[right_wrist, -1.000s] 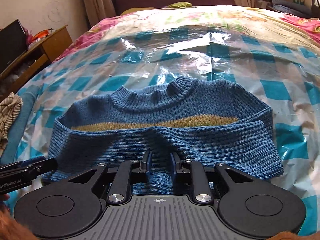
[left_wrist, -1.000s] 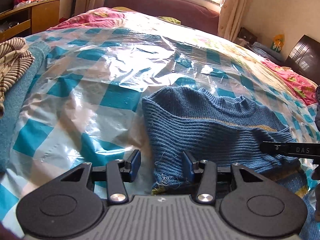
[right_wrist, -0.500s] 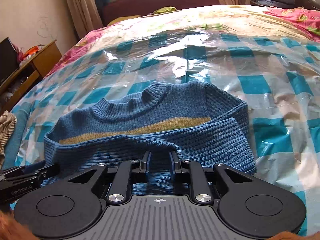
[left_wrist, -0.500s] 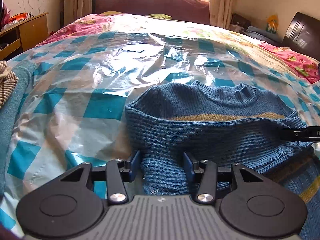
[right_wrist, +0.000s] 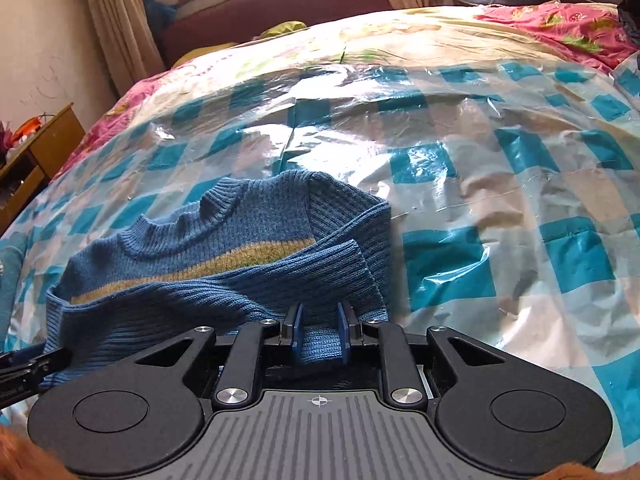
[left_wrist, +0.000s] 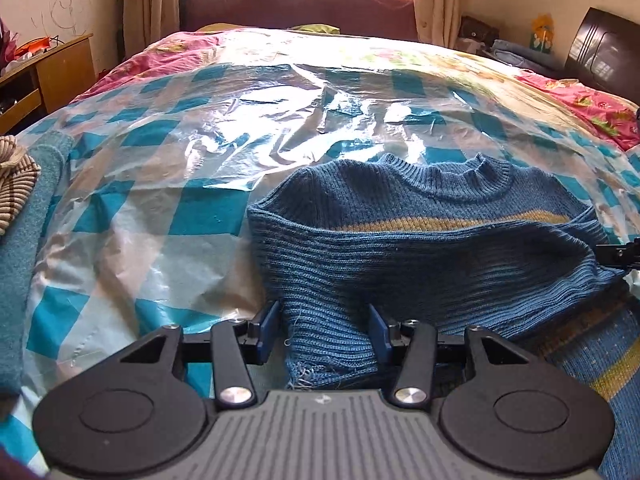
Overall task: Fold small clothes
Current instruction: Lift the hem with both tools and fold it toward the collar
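Note:
A small blue ribbed sweater [left_wrist: 420, 240] with a yellow-green chest stripe lies on the plastic-covered bed, collar away from me, its lower part folded up over the body. My left gripper [left_wrist: 324, 332] has its jaws wide apart, with a frayed blue hem lying between them and not squeezed. My right gripper [right_wrist: 320, 334] has its jaws close together on a fold of the sweater [right_wrist: 224, 256] near its right side. The right gripper's tip shows at the right edge of the left wrist view [left_wrist: 620, 254].
The bed carries a shiny blue-and-white checked plastic sheet [left_wrist: 180, 184] over a pink floral cover [right_wrist: 560, 24]. A teal cloth and a striped garment [left_wrist: 16, 176] lie at the left edge. A wooden side table [left_wrist: 60, 68] stands left, a dark headboard [left_wrist: 604, 48] right.
Both gripper views have swung rightward across the bed. The sweater's fold now lies further left in the right wrist view. The left jaws stay apart, the right jaws stay closed on the fold.

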Demonstrator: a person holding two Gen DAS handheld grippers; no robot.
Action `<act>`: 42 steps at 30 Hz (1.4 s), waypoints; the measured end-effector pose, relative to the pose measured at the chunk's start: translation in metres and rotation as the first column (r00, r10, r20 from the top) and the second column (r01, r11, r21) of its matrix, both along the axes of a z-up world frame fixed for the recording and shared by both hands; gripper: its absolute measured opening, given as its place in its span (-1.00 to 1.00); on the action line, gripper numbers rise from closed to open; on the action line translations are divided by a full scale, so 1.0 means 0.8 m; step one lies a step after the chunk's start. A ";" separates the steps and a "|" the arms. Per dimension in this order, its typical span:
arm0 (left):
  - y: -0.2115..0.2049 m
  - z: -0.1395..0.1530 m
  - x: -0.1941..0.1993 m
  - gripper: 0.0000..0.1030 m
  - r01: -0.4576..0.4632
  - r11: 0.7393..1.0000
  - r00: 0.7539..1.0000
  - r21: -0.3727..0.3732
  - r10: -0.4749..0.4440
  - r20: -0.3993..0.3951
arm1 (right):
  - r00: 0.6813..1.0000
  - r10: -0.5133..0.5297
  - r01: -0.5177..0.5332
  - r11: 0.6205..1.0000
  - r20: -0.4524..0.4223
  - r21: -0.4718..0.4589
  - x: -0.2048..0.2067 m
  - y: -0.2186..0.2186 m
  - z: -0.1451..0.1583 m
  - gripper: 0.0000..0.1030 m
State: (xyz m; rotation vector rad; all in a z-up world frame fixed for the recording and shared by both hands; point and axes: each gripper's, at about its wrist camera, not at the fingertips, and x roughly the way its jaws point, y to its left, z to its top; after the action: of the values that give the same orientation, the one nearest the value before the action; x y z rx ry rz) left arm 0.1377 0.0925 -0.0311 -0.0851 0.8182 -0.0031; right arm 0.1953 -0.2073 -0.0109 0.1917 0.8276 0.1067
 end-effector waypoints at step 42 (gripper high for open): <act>-0.021 0.003 -0.186 -0.39 0.009 0.972 0.845 -0.236 -0.133 -0.518 | 0.863 0.153 -0.125 0.988 -0.482 0.089 -0.218 -0.070 -0.011 -0.47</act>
State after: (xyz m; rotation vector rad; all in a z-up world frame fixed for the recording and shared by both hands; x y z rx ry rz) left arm -0.0107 0.0759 -0.0287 -0.2800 1.3793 -0.1503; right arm 0.0212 -0.2636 -0.0196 0.2140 1.3483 0.2232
